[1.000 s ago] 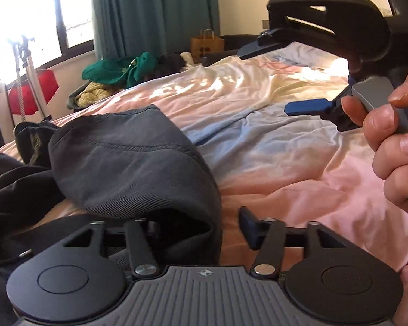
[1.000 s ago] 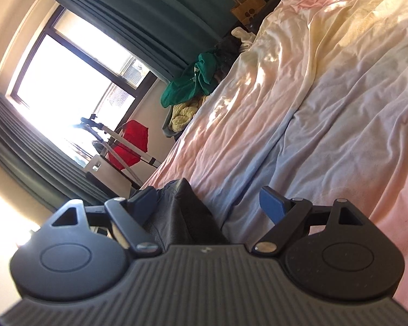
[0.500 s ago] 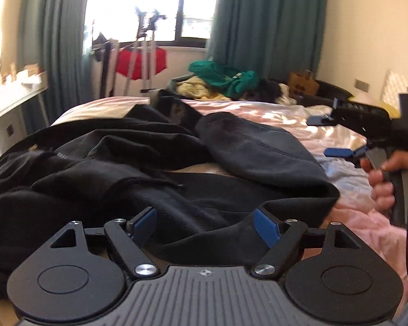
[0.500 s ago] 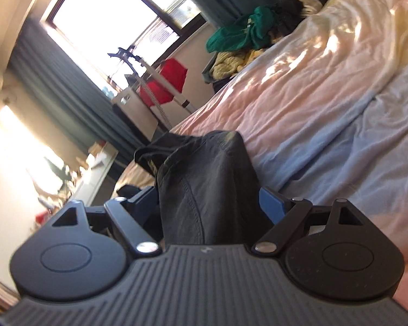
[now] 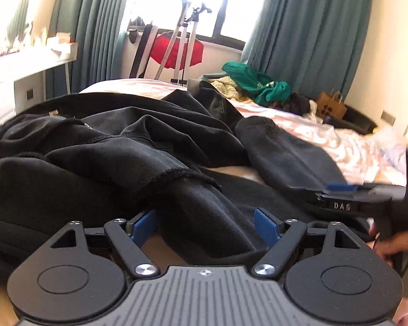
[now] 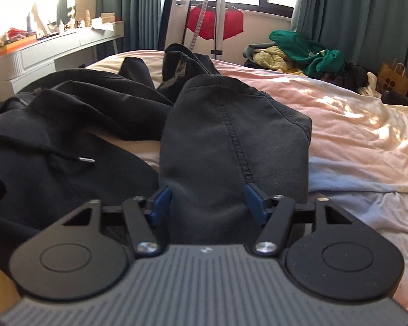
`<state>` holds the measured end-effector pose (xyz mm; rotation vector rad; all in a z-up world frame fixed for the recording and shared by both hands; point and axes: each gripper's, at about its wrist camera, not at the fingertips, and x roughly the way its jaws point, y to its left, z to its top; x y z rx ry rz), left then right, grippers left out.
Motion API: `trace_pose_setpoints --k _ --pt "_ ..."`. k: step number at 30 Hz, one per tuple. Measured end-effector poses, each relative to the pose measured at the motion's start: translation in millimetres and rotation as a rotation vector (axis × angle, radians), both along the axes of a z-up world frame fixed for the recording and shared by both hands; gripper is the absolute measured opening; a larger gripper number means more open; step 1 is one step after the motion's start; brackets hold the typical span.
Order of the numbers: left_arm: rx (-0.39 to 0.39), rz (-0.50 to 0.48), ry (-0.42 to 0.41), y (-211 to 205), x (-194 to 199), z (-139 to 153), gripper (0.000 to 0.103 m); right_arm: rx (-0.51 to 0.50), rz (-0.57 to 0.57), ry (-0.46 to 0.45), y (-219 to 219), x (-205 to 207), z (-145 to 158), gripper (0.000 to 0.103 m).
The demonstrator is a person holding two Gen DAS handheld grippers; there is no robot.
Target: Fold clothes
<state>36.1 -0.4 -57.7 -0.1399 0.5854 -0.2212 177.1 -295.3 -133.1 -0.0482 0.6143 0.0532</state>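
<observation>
A: What lies on the bed (image 6: 340,114)?

B: A dark hoodie (image 5: 108,149) is spread in rumpled folds across the near end of the bed, toward its left edge. The bedding is pink, cream and pale blue, and sunlit toward the far right corner.

A: Where is the left gripper (image 5: 204,226)?

B: It hovers low over the hoodie at the near edge of the bed. Its blue-padded fingers (image 5: 142,224) stand wide apart. A fold of black cloth runs between them, and the pads do not press on it.

A: And the right gripper (image 6: 205,202)?

B: It is at the hood (image 6: 231,141), a grey-black dome of cloth with a stitched seam down its middle. The hood stands up between its fingers (image 6: 254,199), which are closing, with a pad against the cloth on each side. In the left camera the same gripper comes in from the right, blurred, held in the person's hand (image 5: 394,247).

A: What else is visible?

B: A drawstring tip (image 6: 85,159) lies on the hoodie's chest. Beyond the far edge of the bed sit a heap of green and yellow clothes (image 6: 307,51), a brown paper bag (image 6: 394,77), teal curtains (image 6: 367,13) and a bright window (image 5: 176,0).
</observation>
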Motion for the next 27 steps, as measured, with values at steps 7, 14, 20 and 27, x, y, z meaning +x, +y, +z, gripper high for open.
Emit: trace_pose_setpoints --k 7,14,20,27 --pt "-0.050 0.074 -0.027 8.3 -7.9 4.3 0.081 0.228 -0.240 -0.128 -57.7 -30.8 32.8 0.006" --pt "-0.025 0.045 -0.057 -4.5 -26.2 10.8 0.081 0.637 -0.662 -0.047 -140.0 -98.4 0.0 0.006" --pt "0.019 0.039 -0.046 -10.3 -43.5 14.4 0.081 0.702 -0.689 -0.017 -143.4 -122.3 -5.5 0.009" --pt "0.047 0.056 -0.038 -10.6 -49.5 14.3 0.081 0.454 -0.408 -0.131 -107.8 -84.0 41.8 0.074"
